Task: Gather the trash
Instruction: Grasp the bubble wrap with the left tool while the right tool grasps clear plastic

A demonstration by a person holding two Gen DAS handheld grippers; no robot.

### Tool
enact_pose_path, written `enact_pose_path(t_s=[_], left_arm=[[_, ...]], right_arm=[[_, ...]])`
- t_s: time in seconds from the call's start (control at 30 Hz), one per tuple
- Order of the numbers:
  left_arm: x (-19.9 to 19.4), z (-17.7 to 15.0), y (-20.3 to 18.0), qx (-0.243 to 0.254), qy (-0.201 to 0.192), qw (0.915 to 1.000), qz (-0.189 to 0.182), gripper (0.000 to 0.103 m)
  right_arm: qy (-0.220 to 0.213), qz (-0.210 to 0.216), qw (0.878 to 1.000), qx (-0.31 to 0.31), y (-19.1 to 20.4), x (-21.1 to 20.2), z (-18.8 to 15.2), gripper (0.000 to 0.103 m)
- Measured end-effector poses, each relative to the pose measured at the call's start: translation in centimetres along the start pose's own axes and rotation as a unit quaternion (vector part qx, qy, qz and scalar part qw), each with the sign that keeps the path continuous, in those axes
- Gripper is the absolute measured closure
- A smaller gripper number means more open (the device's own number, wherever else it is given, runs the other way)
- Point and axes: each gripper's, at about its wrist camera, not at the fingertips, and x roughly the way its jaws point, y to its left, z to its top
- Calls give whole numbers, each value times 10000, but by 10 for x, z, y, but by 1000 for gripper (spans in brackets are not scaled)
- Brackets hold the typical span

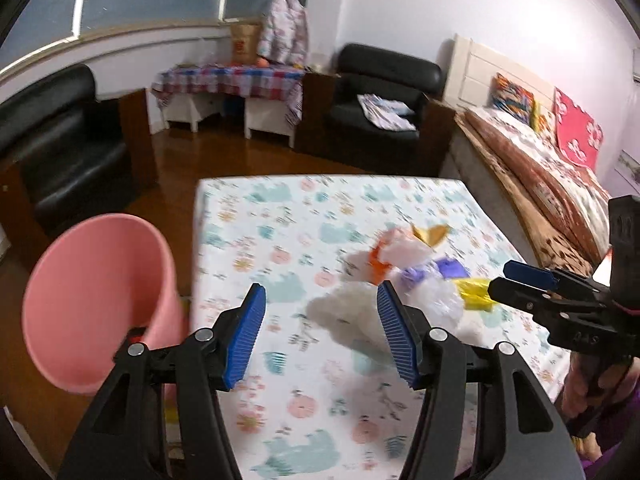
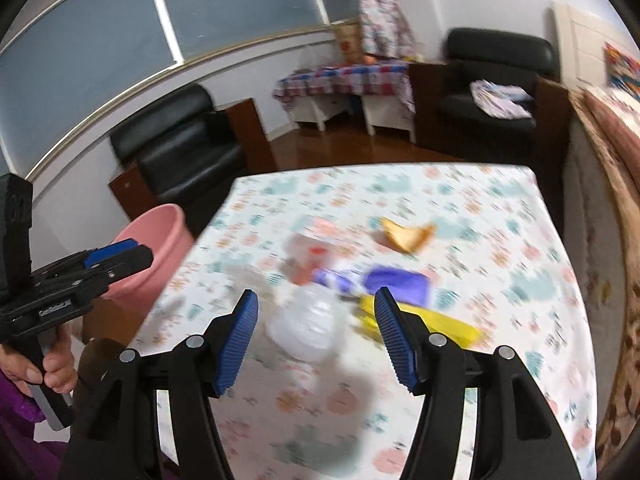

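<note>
A pile of trash lies on the floral table (image 1: 280, 360): a crumpled white tissue (image 1: 344, 312), a clear plastic bag (image 2: 308, 324), a yellow wrapper (image 2: 448, 324), a purple wrapper (image 2: 396, 284), an orange-and-white wrapper (image 1: 384, 256) and a tan paper scrap (image 2: 408, 234). A pink bin (image 1: 96, 300) stands at the table's left edge. My left gripper (image 1: 320, 300) is open and empty, just above the tissue. My right gripper (image 2: 316, 304) is open and empty, over the clear bag. The right gripper also shows in the left wrist view (image 1: 504, 276).
Two black armchairs (image 1: 384, 92) (image 2: 180, 148) stand beyond the table on a brown wooden floor. A small table with a checked cloth (image 1: 228, 80) is by the window. A bed (image 1: 540, 184) runs along the right side.
</note>
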Motion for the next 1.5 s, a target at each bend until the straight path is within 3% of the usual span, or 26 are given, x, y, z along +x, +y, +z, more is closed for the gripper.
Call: enact_pose_path(t_s=[0.13, 0.33, 0.57, 0.63, 0.73, 1.17, 1.23, 1.27, 1.37, 1.5], left_arm=[[19, 0, -14, -99, 310, 9992, -229, 44], [52, -5, -40, -73, 745, 9970, -206, 45], [80, -19, -41, -144, 1222, 9923, -138, 71], [79, -20, -41, -112, 1132, 9934, -152, 74], [75, -19, -42, -41, 1035, 9945, -162, 90], [53, -15, -40, 34, 677, 9974, -245, 94], [49, -14, -38, 49, 594, 9980, -220, 94], [47, -13, -37, 47, 550, 9982, -213, 94], [40, -12, -32, 47, 455, 9988, -189, 94], [29, -8, -21, -5, 258, 9996, -131, 94]], right_arm=[[68, 123, 9996, 231, -15, -2, -10, 43], [168, 326, 9991, 190, -10, 6, -15, 43], [276, 494, 9981, 234, -9, 16, -18, 43], [298, 534, 9979, 225, -8, 19, -19, 43], [334, 613, 9973, 209, -4, 24, -19, 43], [588, 382, 9973, 196, 1, 62, -15, 43], [707, 357, 9966, 223, 1, 69, -15, 56], [794, 357, 9960, 210, 2, 72, -15, 69], [808, 317, 9962, 110, 7, 73, -16, 84], [734, 298, 9969, -37, 15, 65, -13, 89]])
